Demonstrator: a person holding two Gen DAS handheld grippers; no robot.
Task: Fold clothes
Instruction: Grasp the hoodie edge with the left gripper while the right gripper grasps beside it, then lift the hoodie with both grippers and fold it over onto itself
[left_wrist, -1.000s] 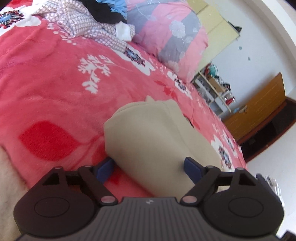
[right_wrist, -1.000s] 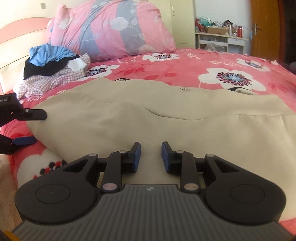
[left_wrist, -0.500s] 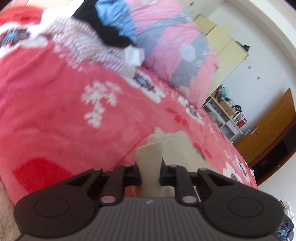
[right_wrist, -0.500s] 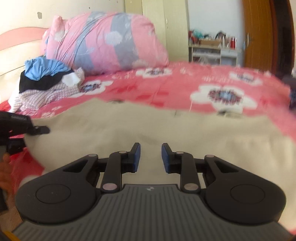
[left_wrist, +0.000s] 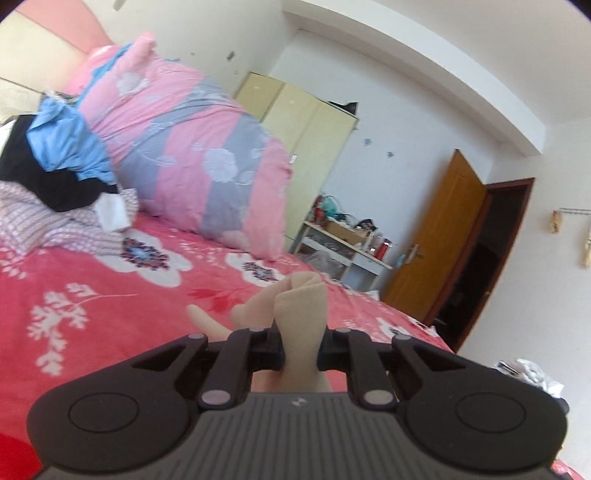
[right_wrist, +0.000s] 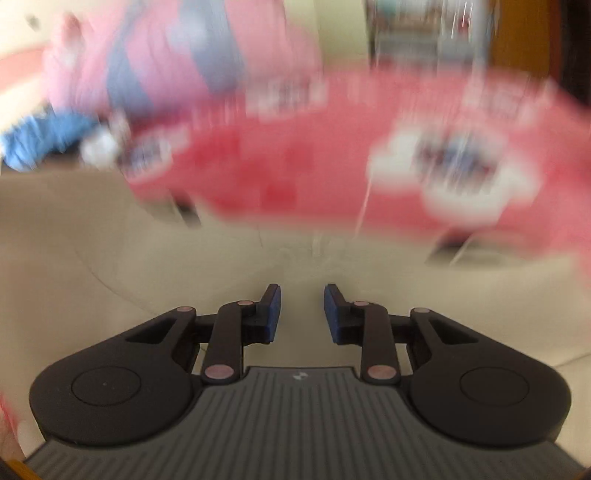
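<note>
A beige garment (left_wrist: 303, 306) is bunched into an upright fold between the pads of my left gripper (left_wrist: 301, 350), which is shut on it and holds it above the red floral bedspread (left_wrist: 92, 295). In the right wrist view, badly blurred by motion, the same beige garment (right_wrist: 110, 240) spreads flat over the bed below my right gripper (right_wrist: 302, 310). Its blue pads stand a little apart, with only flat cloth showing behind the gap and nothing pinched.
A pile of clothes (left_wrist: 55, 173), blue, black and checked, lies at the head of the bed beside a pink and grey quilt bundle (left_wrist: 192, 166). Beyond the bed stand a pale wardrobe (left_wrist: 306, 122), a cluttered white shelf (left_wrist: 343, 251) and an open wooden door (left_wrist: 436, 240).
My left gripper went from wide open around the garment's edge to shut on it, then rose and tilted up with the cloth. My right gripper swept sideways over the garment, jaws unchanged.
</note>
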